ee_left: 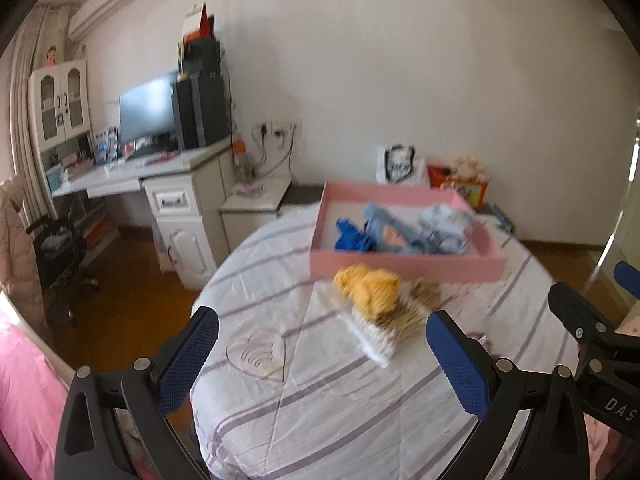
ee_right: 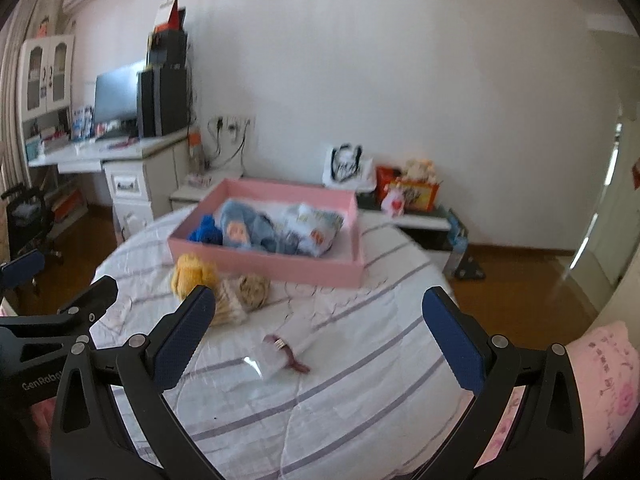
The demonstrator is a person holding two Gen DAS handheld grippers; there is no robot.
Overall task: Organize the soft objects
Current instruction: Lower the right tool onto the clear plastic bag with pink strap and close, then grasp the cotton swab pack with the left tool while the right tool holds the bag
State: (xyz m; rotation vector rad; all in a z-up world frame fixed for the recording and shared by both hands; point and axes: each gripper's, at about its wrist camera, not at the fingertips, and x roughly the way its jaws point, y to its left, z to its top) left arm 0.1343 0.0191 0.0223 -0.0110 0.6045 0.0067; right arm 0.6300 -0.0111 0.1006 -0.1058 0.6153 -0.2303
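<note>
Over on the left, the desk [ee_left: 168, 168] with its dark monitor [ee_left: 146, 110] stands against the wall, well apart from the bed [ee_left: 320, 380] with its striped cover. The left gripper [ee_left: 320, 356] hangs above that cover, its blue pads wide apart and holding nothing. Its own view shows the yellow knit piece [ee_left: 370, 286] at about 12 o'clock from the fingers, lying on top of a tan and white fringed piece [ee_left: 384, 328], just in front of the pink box [ee_left: 404, 266]. Inside the box lie a blue item [ee_left: 352, 236] and pale denim-coloured clothes [ee_left: 420, 228], too blurred to name further.

The right gripper [ee_right: 320, 336] is likewise spread open and empty. Only its view shows the small clear packet with a dark red band [ee_right: 284, 350] lying on the cover between the fingers, at about 11 o'clock. The yellow piece sits at 10 o'clock there, partly behind the left finger, and a brownish bundle [ee_right: 254, 290] beside it is hard to make out. At the far right edge a pink patterned cloth [ee_right: 608, 380] is cut off.
</note>
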